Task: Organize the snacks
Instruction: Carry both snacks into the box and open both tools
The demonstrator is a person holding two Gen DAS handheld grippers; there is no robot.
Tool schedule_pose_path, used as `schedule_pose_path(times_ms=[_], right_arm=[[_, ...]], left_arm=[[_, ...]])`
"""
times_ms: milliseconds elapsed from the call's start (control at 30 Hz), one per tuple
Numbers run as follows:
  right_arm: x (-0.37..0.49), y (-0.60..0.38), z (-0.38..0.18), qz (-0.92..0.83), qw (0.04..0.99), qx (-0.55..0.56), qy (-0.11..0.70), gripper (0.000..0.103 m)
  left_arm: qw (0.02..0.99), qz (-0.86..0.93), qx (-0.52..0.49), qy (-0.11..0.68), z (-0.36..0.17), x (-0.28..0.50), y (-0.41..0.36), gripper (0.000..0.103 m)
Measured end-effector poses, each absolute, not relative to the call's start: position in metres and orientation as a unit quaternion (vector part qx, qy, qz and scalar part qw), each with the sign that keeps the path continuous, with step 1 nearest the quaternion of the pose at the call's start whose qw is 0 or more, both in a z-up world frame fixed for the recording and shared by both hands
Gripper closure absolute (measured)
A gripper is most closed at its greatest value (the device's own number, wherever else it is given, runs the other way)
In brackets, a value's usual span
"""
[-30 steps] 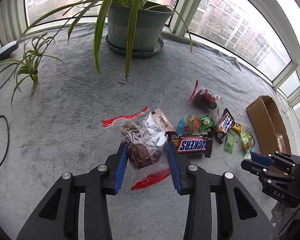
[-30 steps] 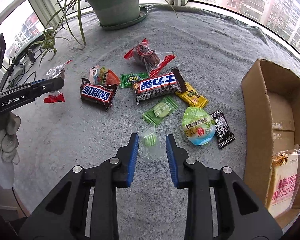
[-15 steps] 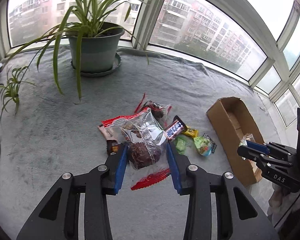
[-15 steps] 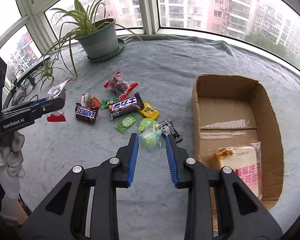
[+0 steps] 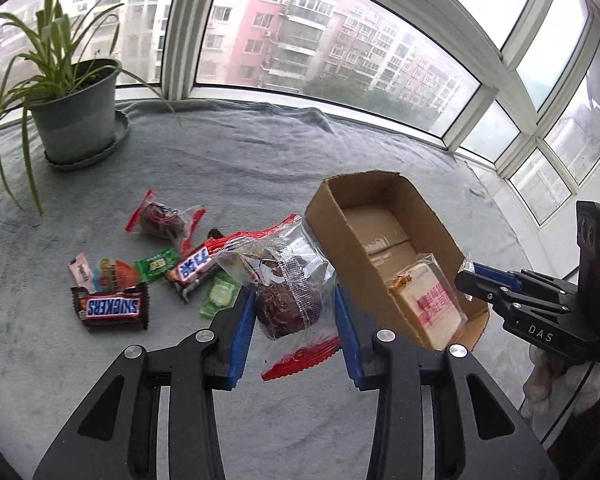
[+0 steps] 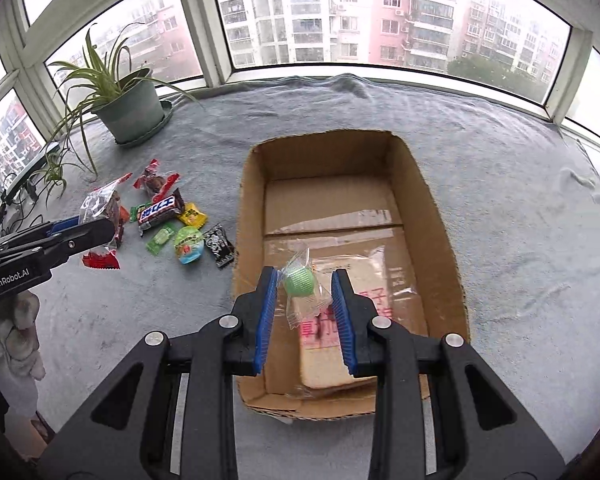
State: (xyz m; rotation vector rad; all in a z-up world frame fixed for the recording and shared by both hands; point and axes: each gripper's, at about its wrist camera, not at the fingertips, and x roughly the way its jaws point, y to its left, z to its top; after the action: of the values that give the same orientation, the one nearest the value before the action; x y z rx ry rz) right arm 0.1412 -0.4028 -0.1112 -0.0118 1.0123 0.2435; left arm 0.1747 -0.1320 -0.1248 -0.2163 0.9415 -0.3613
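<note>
Carrying snacks to cardboard box | R gripper clamped on green candy, held over box interior for drop | L gripper clamped on choc pastry bag, beside box, queued | rest of pile left on cloth

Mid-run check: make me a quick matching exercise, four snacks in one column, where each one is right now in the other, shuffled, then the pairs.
Things:
1. chocolate cake packet
2. green candy
3. bread packet
4. Snickers bar

Places:
A. lying on the grey cloth
B. lying in the cardboard box
C. gripped by the left gripper
D. gripped by the right gripper, above the box

Pairs: 1-C, 2-D, 3-B, 4-A
</note>
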Motion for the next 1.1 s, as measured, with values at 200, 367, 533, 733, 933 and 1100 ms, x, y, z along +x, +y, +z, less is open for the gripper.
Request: schedule_pose_path(times_ms=[200, 367, 533, 733, 933, 1100], right_arm=[[0.139, -0.433, -0.120, 0.095, 0.866, 0.000, 0.491, 0.074], [0.142, -0.454, -0.131, 0.082, 0.862, 0.010, 0.500, 0.074], [0.143, -0.466, -0.142, 0.074, 0.859, 0.015, 0.507, 0.074], [0.145, -0.473, -0.149, 0.071, 0.855, 0.026, 0.512, 0.074], [0.146, -0.473, -0.150, 0.071, 0.856, 0.024, 0.511, 0.070], [0.146, -0.474, -0.147, 0.062, 0.861, 0.021, 0.504, 0.050]], left_arm=[[0.866, -0.197, -0.097, 0.450, -0.124, 0.174, -0.169, 0.066], [0.861, -0.212, -0.084, 0.454, -0.127, 0.177, -0.201, 0.066], [0.854, -0.224, -0.078, 0.463, -0.134, 0.182, -0.226, 0.066], [0.847, -0.237, -0.066, 0.472, -0.138, 0.185, -0.253, 0.065], [0.841, -0.243, -0.053, 0.481, -0.143, 0.186, -0.268, 0.061], [0.840, -0.245, -0.050, 0.482, -0.142, 0.185, -0.271, 0.051]])
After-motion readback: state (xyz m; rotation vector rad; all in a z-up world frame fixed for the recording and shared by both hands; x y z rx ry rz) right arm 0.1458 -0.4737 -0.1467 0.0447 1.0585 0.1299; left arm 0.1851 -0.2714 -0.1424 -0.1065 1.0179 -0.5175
